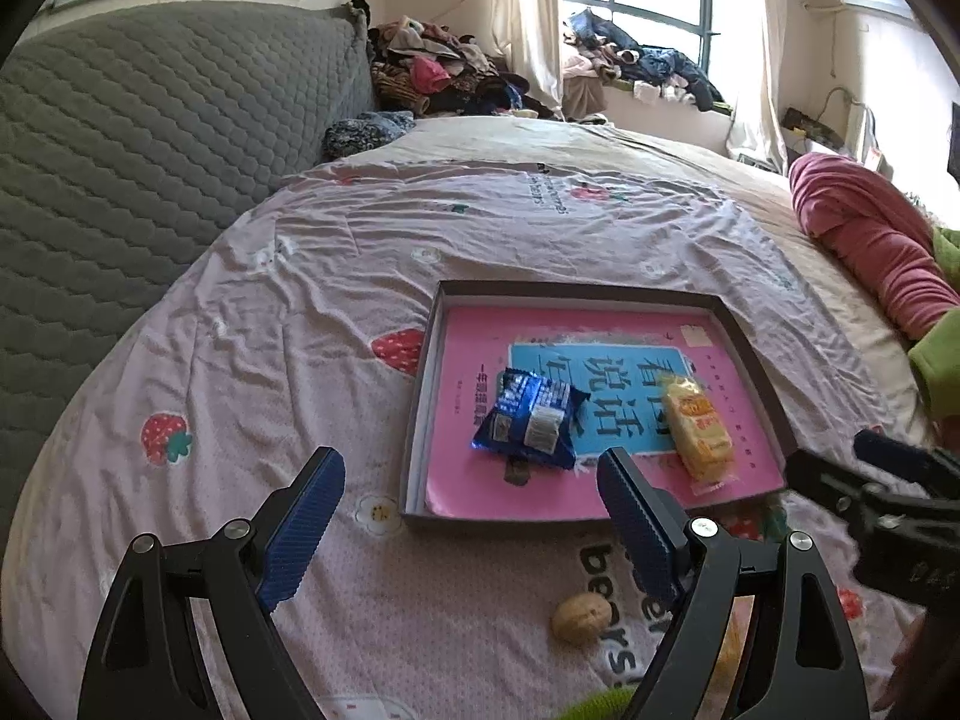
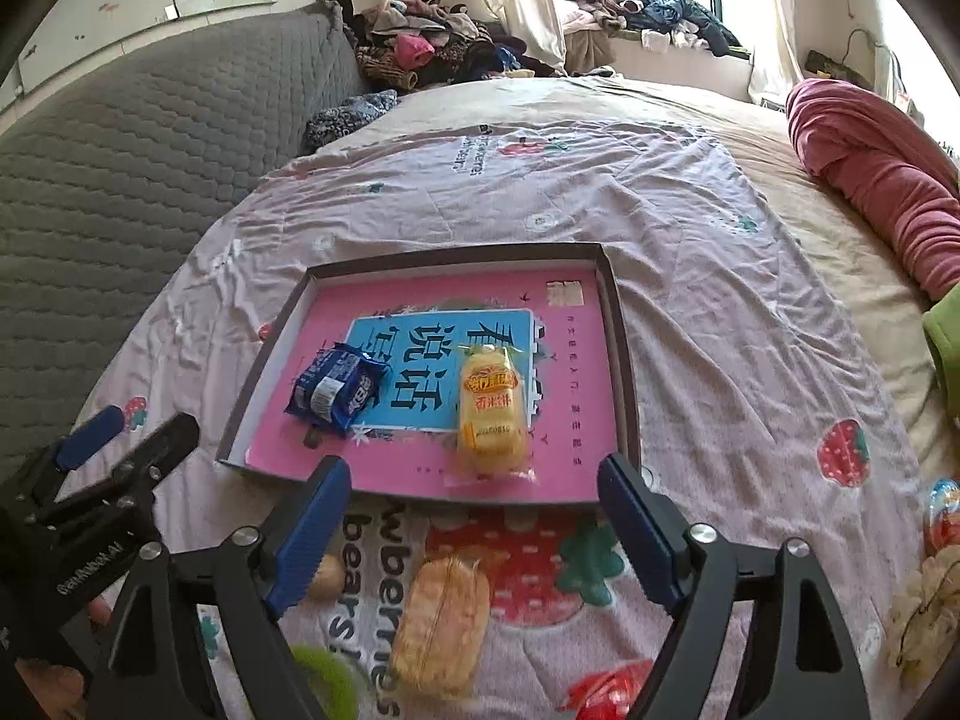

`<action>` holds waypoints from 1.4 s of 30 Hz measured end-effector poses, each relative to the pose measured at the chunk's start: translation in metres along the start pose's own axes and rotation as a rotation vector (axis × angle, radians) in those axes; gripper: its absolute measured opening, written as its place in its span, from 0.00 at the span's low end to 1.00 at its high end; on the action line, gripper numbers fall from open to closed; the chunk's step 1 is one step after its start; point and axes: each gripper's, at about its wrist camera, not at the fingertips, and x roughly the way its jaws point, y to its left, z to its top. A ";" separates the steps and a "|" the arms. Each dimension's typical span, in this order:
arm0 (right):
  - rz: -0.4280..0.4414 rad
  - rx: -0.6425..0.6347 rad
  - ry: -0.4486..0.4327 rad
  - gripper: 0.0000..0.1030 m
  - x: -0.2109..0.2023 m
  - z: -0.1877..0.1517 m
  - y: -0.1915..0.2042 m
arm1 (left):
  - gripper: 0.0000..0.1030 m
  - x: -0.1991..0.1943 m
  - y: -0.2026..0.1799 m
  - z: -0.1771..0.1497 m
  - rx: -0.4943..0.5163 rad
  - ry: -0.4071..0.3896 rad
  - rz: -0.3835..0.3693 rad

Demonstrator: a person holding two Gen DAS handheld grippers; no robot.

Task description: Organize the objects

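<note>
A shallow dark-rimmed tray (image 1: 576,289) (image 2: 618,324) with a pink and blue lining lies on the bed. Inside it are a blue snack packet (image 1: 531,423) (image 2: 336,390) and a yellow snack packet (image 1: 699,429) (image 2: 489,414). My left gripper (image 1: 471,489) hangs open above the sheet just before the tray's near edge, nothing between its fingers. My right gripper (image 2: 474,495) is open too, over the tray's near rim, apart from the yellow packet. A walnut (image 1: 581,618) (image 2: 327,576) and an orange-yellow packet (image 2: 441,624) lie on the sheet in front of the tray.
A strawberry-print sheet (image 1: 300,312) covers the bed, with a grey quilted headboard (image 1: 132,138) at left. A pink rolled blanket (image 2: 870,168) lies at right. Small red and colourful wrapped items (image 2: 606,693) sit near the right front. Clothes are piled by the window.
</note>
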 end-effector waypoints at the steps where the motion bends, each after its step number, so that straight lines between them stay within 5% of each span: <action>1: 0.002 0.008 -0.007 0.91 -0.005 -0.001 0.000 | 0.85 -0.003 0.000 -0.002 0.002 0.001 0.001; 11: 0.015 -0.009 -0.022 0.98 -0.040 -0.004 0.007 | 0.85 -0.030 -0.002 -0.011 0.017 0.006 -0.001; 42: -0.019 -0.069 -0.126 0.99 -0.154 -0.024 0.021 | 0.85 -0.129 -0.014 -0.024 0.031 -0.047 -0.049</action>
